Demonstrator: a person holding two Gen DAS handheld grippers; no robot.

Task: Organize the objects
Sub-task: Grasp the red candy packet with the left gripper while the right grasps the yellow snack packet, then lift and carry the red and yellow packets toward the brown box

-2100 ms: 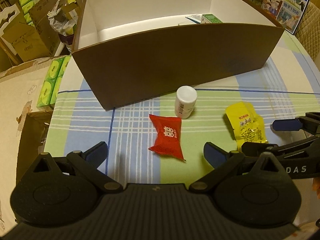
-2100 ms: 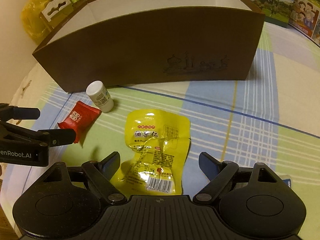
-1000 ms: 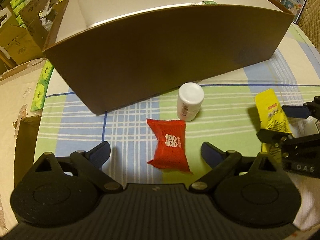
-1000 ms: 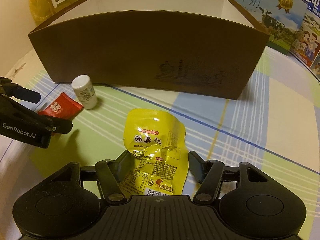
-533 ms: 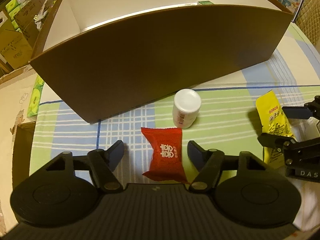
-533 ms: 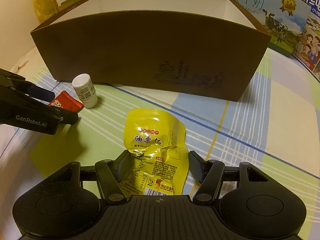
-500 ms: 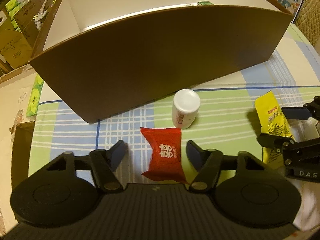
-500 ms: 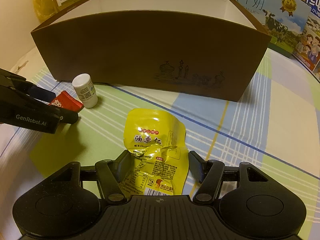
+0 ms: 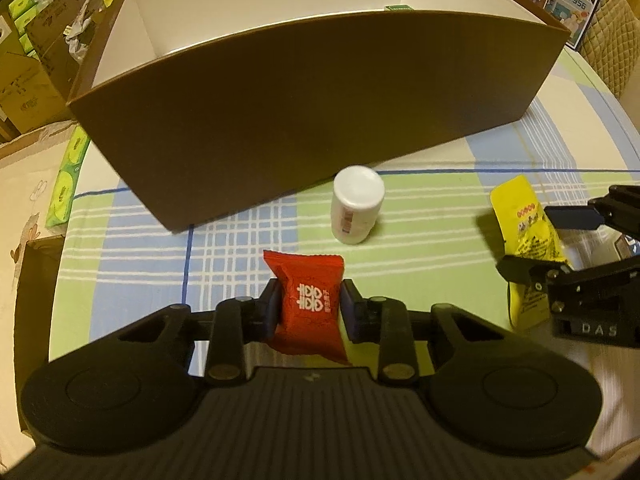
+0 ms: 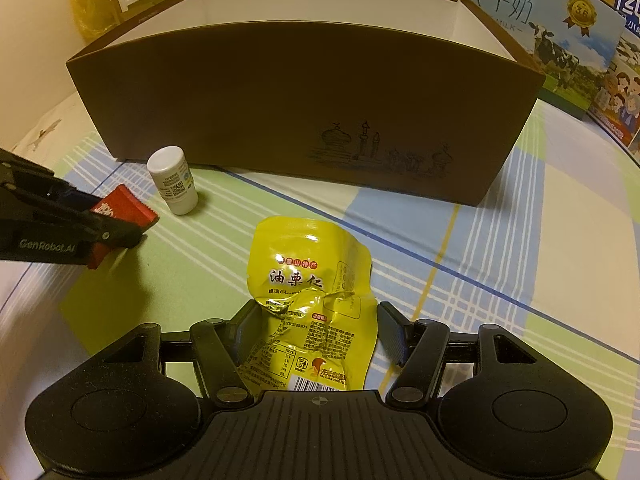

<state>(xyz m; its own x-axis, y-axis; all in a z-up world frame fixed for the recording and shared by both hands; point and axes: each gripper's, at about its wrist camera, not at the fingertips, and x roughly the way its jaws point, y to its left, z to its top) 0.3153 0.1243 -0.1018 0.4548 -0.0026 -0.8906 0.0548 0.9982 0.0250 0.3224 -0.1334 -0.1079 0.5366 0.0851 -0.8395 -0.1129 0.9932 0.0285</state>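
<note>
At the far left, beyond the table edge, green cartons lie beside stacked cardboard boxes. The table carries a cloth checked in green, blue and white. Across its back stands a large brown box with a white interior, open at the top; a faint line drawing marks its front wall in the right wrist view.

The left hand-held gripper points steeply down at the cloth, and its jaws have just been closing: the blue pads now press both sides of a red candy packet with white characters, so it is clamped on that packet. Just beyond the packet, near the box's front wall, a small white bottle with a printed label stands upright, apart from both.

Further right, the right hand-held gripper grasps a crinkled yellow snack pouch by its lower part, its fingers bearing on the pouch's two edges while the upper part lies on the cloth. Behind the box at the far right lean milk cartons printed with cows and blue lettering.
</note>
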